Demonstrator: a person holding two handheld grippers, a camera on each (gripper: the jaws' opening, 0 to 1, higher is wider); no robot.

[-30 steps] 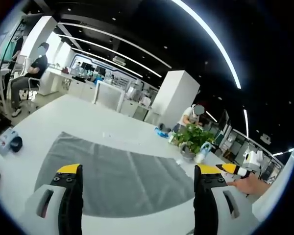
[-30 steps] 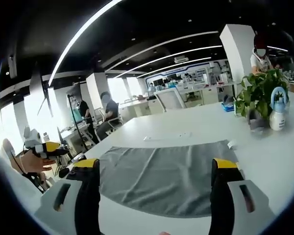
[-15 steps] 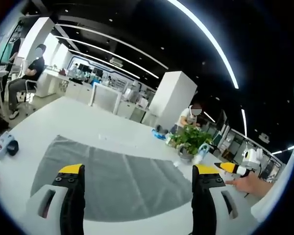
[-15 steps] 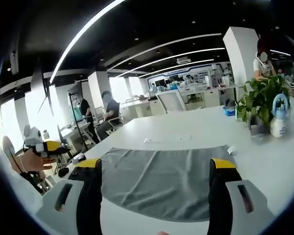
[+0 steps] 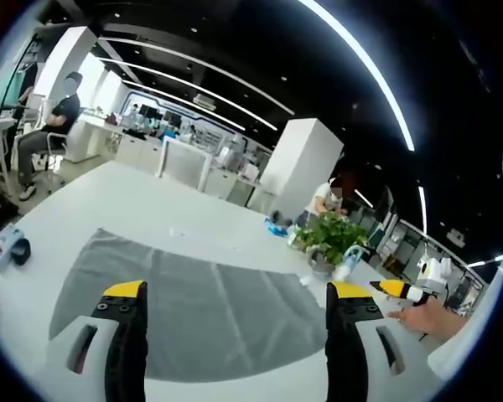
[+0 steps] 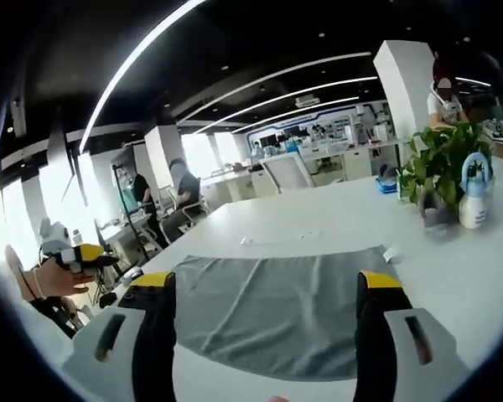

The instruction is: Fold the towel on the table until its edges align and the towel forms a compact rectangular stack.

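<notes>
So the gray towel (image 5: 193,310) lies spread out flat on the white table (image 5: 134,205). It has not been folded at all yet, so I think the job is just at the start. The next move is most likely to come down to the near edge, pinch a corner with each claw, and carry that edge over to the far edge so the sides match up.

The left gripper (image 5: 230,335) hangs above the towel's near edge with its two jaws wide apart. It holds nothing. The towel shows between and past its jaws, not touching them. In the right gripper view, the right gripper (image 6: 264,322) is the same: jaws spread wide, nothing in them, with the towel (image 6: 272,306) just ahead and below.

Each claw can be seen from the other one's camera, off to the side with a hand around it.

Farther out on the table stand a green plant in a pot (image 6: 440,172) and a spray bottle (image 6: 472,193), well apart from the towel. A small blue and white thing (image 5: 8,249) sits near the towel's left side. People sit at desks far behind.
</notes>
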